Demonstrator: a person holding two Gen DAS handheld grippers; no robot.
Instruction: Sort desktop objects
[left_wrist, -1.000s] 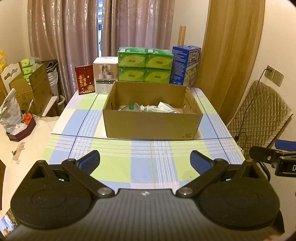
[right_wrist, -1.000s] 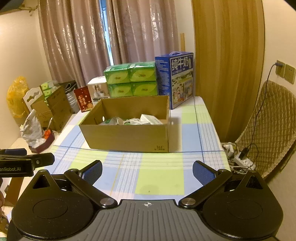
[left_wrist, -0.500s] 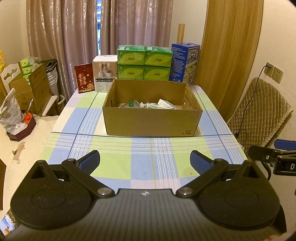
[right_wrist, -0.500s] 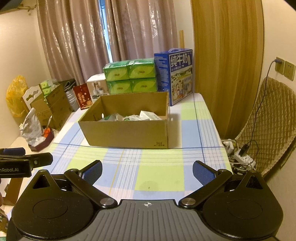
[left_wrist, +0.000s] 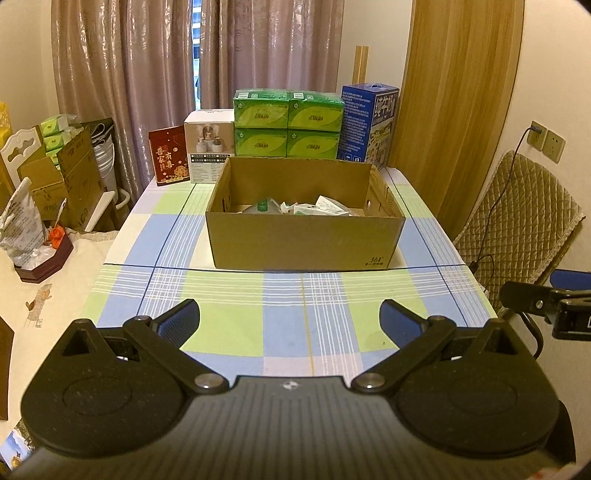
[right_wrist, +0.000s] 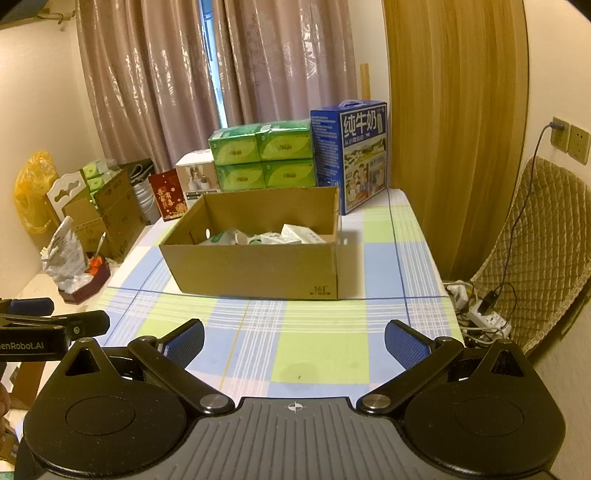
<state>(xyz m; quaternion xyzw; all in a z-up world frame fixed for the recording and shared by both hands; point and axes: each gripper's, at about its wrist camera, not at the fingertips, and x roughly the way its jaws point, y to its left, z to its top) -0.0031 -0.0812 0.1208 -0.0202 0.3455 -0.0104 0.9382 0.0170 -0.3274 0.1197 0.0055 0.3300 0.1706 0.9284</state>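
Both grippers, left (left_wrist: 289, 320) and right (right_wrist: 294, 341), gape empty; packets (left_wrist: 317, 210) in the box (left_wrist: 303, 242) look light, crushable, best pinched by edges.

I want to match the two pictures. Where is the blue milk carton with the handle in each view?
Left wrist view: the blue milk carton stands at the far right of the back row, right of the green tissue packs.
Right wrist view: the blue milk carton is right of centre, behind the far right corner of the cardboard box.
Shared landmark: the cardboard box.
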